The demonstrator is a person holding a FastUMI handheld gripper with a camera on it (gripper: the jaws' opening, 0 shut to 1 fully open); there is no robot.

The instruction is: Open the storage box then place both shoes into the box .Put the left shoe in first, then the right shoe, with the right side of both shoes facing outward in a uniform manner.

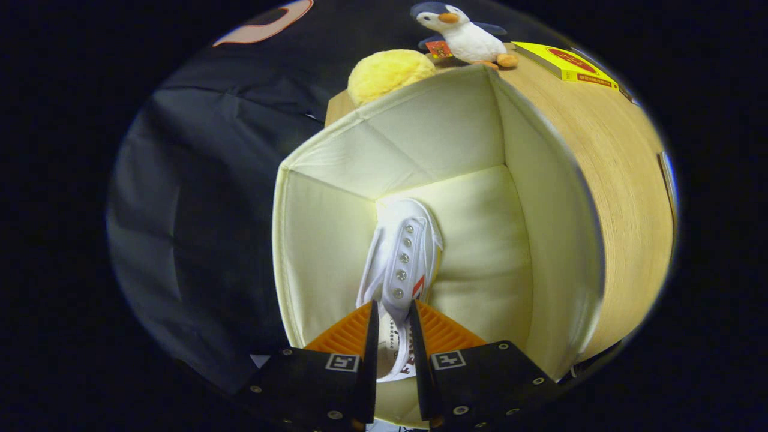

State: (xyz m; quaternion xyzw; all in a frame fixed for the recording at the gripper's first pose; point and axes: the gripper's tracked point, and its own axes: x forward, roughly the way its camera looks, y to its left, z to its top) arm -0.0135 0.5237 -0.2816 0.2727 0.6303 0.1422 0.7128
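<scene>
A cream fabric storage box [540,240] stands open on a wooden table, and I look straight down into it. A white canvas shoe [403,258] with metal eyelets and a red mark hangs toe-first inside the box, its toe reaching toward the far left corner of the floor. My gripper [393,312] is shut on the shoe's heel collar, one finger on each side of it. The shoe's sole side is turned away and hidden.
Beyond the box on the wooden table [624,180] sit a yellow fluffy ball [387,73], a penguin plush toy [465,36] and a yellow flat packet [567,63]. Dark cloth hangs to the left of the box.
</scene>
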